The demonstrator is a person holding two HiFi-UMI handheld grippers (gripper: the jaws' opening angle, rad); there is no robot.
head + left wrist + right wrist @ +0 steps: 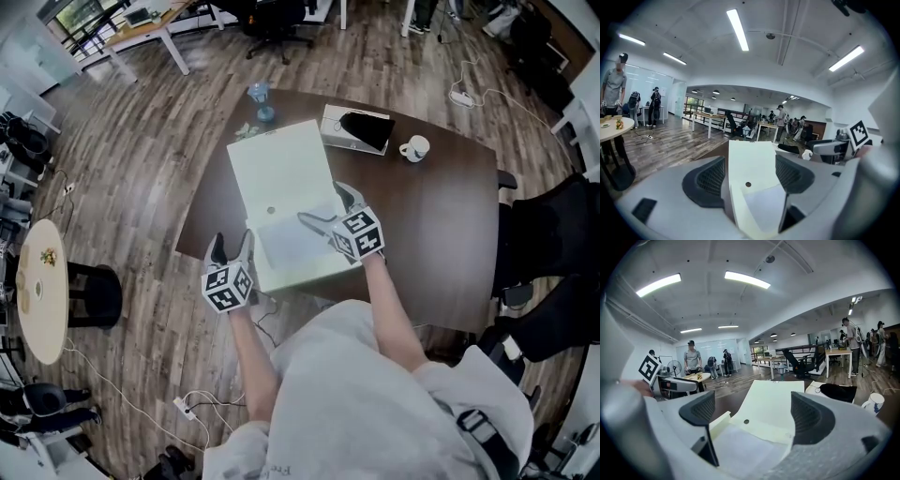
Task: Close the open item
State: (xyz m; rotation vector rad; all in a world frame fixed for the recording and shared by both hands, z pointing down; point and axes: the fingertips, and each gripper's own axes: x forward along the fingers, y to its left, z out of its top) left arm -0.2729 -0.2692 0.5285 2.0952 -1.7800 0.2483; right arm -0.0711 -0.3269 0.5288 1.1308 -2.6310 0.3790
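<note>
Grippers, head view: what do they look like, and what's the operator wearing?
Left gripper and right gripper match: pale grey moulded bodies, curved tongs lined with black meshed pads, each carrying a cube of black-and-white square markers. No cables visible. Operator wears a light grey top, forearms bare.

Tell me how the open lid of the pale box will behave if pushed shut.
The lid looks like thin flat card, so probably light and slightly bendy. It lies folded back behind the box, so it should swing on its crease.
</note>
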